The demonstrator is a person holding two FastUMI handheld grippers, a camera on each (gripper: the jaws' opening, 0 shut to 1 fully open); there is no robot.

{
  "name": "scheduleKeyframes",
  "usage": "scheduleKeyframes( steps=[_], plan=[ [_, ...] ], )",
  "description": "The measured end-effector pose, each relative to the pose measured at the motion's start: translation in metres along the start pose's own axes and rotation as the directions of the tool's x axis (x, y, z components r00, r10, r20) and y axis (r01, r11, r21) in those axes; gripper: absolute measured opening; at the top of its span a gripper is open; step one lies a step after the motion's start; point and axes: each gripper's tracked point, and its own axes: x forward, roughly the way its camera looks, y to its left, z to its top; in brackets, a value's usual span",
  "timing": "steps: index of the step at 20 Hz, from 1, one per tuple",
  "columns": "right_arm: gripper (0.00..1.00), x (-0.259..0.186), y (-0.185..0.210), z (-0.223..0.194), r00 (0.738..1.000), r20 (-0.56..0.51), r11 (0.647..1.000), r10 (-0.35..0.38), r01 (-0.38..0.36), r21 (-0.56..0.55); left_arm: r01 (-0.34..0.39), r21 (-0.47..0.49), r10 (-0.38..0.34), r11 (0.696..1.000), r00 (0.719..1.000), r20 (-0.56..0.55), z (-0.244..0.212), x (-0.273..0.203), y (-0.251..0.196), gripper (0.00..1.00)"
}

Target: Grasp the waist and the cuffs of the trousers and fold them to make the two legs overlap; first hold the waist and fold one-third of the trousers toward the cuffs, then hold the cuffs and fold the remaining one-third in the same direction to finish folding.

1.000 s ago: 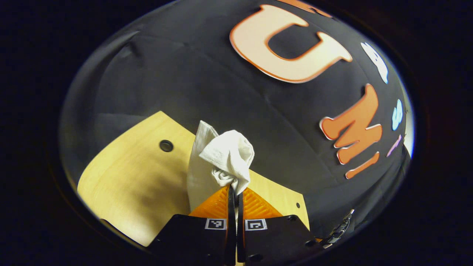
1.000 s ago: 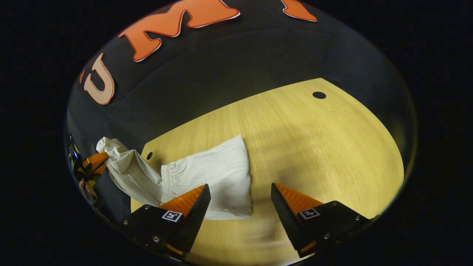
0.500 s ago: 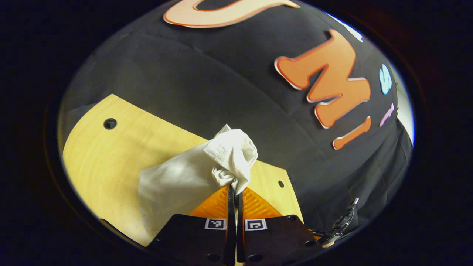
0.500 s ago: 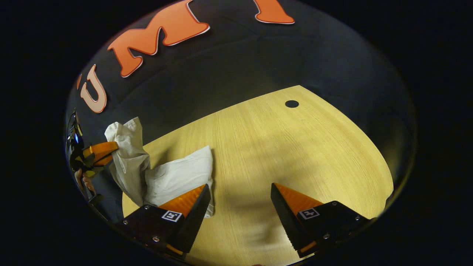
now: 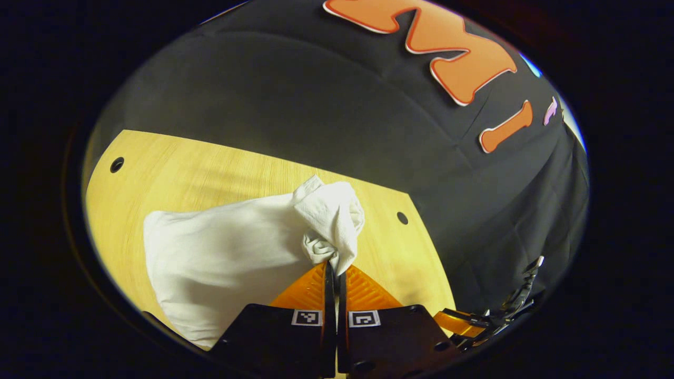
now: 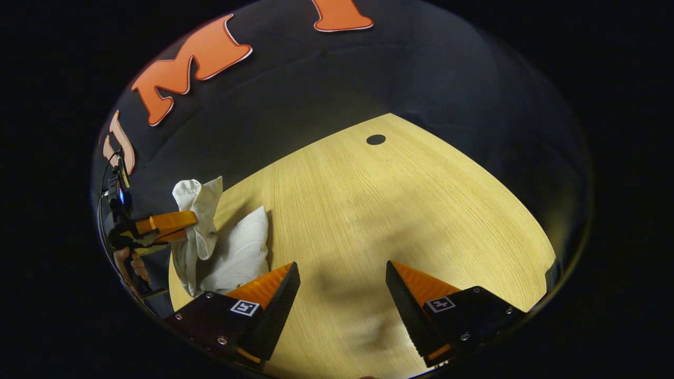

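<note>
Two grippers: you held one in each hand over a pale wooden table (image 6: 400, 210) with fine straight grain and small round holes near its corners.
Left gripper (image 5: 334, 266): you had its fingers pressed flat together on a bunched end of the white trousers (image 5: 226, 263); the ridged inner pads met with only a thin line between them.
Trousers: soft, matte woven cloth, crumpled into a knot-like wad where the fingers pinched it, then spreading into a smooth, puffy, pillow-shaped fold that lay on the table to the left in the left gripper view.
Trousers, right gripper view: the white trousers (image 6: 231, 252) sat at the table's near left edge, with the pinched end lifted off the wood and draped over the left gripper (image 6: 189, 223), beside your hand (image 6: 131, 266).
Right gripper (image 6: 342, 281): you kept its wedge-shaped fingers spread wide and gripping nothing, above bare wood to the right of the cloth.
Booth wall (image 5: 295, 105): black cloth with soft creases.
</note>
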Motion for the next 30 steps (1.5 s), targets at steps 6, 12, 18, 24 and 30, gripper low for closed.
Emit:
scheduleKeyframes(
  steps=[6,12,18,24,30],
  plan=[
    [0.98,0.002,-0.001,-0.001,1.000,-0.010,1.000,-0.006,0.006,0.002,-0.020,0.016,0.021,1.000,0.996,-0.082,-0.016,0.012,-0.001,0.06],
    [0.99,0.003,0.002,0.000,1.000,-0.015,0.999,0.014,-0.014,-0.034,0.073,0.010,-0.072,0.997,0.993,-0.098,-0.012,-0.006,-0.016,0.44],
    [0.98,0.006,0.008,0.008,0.998,0.011,0.994,0.061,-0.060,-0.094,0.016,0.163,-0.014,0.986,1.000,-0.018,-0.009,-0.037,0.001,1.00],
    [0.98,0.012,0.018,0.022,0.990,0.088,0.980,0.112,-0.096,-0.175,-0.074,0.181,0.042,0.981,0.983,0.176,0.035,-0.109,0.038,0.99],
    [0.98,0.007,0.021,0.041,0.968,0.190,0.963,0.163,-0.114,-0.242,-0.225,0.138,0.153,0.964,0.902,0.404,0.079,-0.194,0.112,0.99]
  ],
)
